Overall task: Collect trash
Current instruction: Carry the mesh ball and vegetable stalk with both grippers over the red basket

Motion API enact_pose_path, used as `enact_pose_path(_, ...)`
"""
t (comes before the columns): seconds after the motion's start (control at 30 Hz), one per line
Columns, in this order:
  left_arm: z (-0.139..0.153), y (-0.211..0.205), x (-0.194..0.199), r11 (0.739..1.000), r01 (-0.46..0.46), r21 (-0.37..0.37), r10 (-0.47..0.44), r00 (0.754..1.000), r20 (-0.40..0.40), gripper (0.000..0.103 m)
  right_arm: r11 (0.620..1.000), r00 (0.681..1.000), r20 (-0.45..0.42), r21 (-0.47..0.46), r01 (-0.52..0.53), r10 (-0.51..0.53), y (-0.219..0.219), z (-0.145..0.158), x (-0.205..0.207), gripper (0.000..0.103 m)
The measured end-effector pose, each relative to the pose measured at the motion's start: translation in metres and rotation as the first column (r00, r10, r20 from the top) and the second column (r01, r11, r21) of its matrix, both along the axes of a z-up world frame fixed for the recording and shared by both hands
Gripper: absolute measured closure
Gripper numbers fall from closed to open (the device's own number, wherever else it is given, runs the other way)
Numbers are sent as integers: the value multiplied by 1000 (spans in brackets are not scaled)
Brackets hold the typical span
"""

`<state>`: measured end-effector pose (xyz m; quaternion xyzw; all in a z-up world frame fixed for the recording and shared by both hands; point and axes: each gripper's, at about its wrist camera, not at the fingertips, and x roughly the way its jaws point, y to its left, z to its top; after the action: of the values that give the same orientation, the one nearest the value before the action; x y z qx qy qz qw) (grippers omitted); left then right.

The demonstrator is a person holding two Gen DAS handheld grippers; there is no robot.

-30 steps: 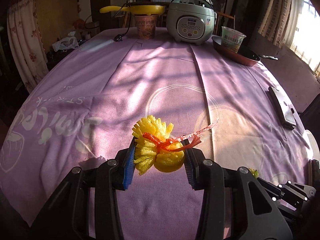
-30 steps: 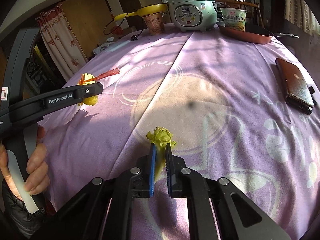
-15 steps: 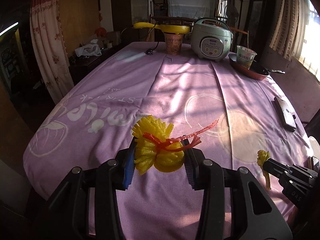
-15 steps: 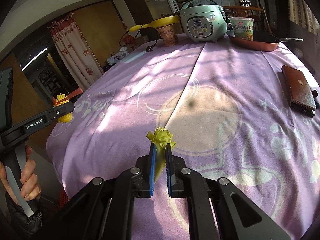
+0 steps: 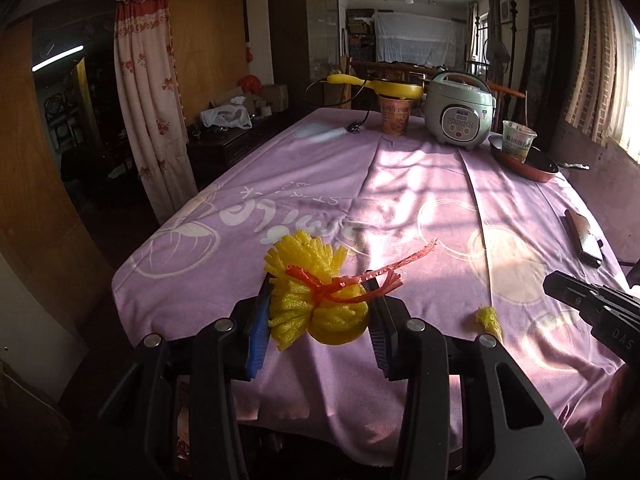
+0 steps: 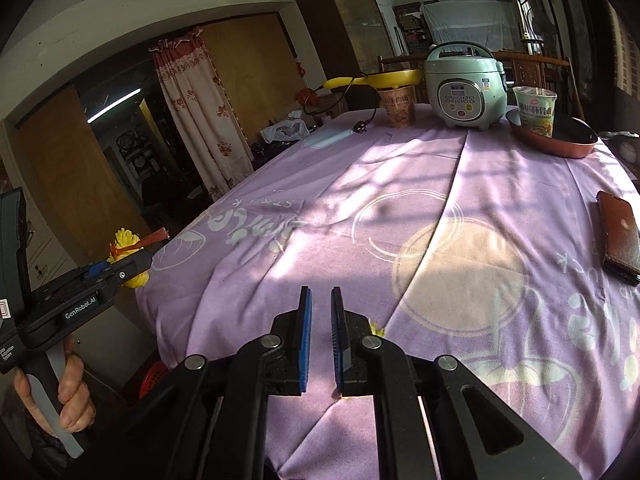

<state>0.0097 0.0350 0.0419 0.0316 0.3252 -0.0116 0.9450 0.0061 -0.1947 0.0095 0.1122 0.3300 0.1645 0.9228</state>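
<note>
The left gripper (image 5: 318, 308) is still half closed on the yellow frilly foam fruit net tied with red plastic string (image 5: 308, 256) and has carried it back past the near edge of the purple-clothed bench (image 5: 400, 184). The right gripper (image 6: 321, 320) is narrow, almost closed, but now empty. Its small yellow-green foam scrap (image 5: 489, 317) has slipped out and seems to lie on the cloth, at four o'clock from the net. I think it needs picking up again.

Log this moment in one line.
left gripper: shut on yellow foam net | right gripper: shut, nothing seen held | small yellow scrap: lying on purple tablecloth | next: likely re-grasp scrap
</note>
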Motion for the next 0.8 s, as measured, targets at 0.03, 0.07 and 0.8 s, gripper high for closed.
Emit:
enact_pose_path(0.03,1,5,-6,1000,-16,2,16,1000,7,60,1000,1000,9,0,-14,14,4,3,-1,93)
enact_pose_path(0.07,2,10,-11,999,-34,1,34,999,12,60,1000,1000,17,-4,-26,26,9,5,0,93)
enact_pose_path(0.8,-26,21,-10,997,-37,-71,32,997,-68,60,986,976,-211,-167,15,-51,10,-82,39,51)
